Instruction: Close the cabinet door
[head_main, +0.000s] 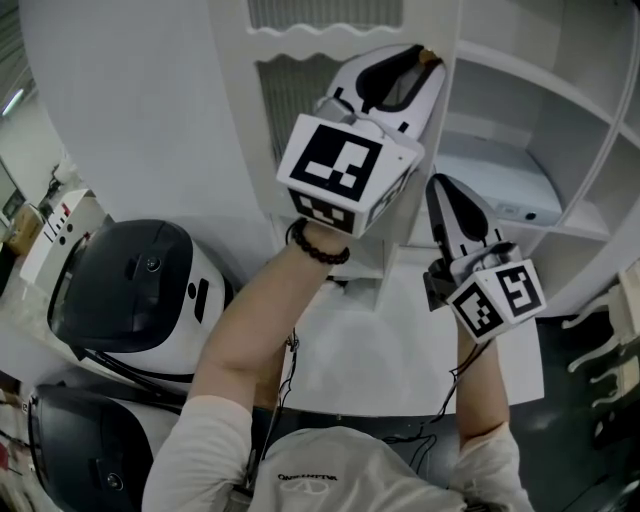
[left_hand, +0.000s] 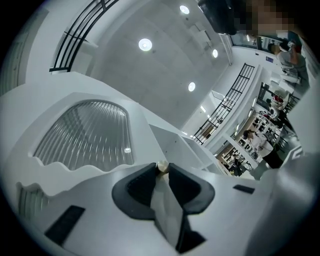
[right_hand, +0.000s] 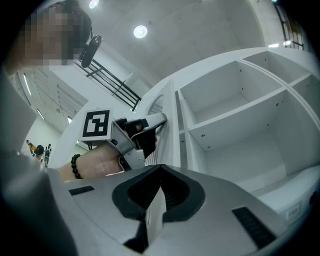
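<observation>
Near: left tongs (left_hand: 161, 171) clamped on a small pale knob (left_hand: 161, 165) at their tips. Just beyond and to their left is the cabinet door (left_hand: 85, 132), white with a ribbed pane, standing open. The right tongs (right_hand: 159, 169) are together and empty; bare shelves (right_hand: 235, 112) lie farther off to their right.

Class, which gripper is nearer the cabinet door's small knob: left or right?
Left. The left gripper has the knob clamped between its jaw tips. The right gripper, jaws together, is apart from it, in front of the open shelves.
</observation>
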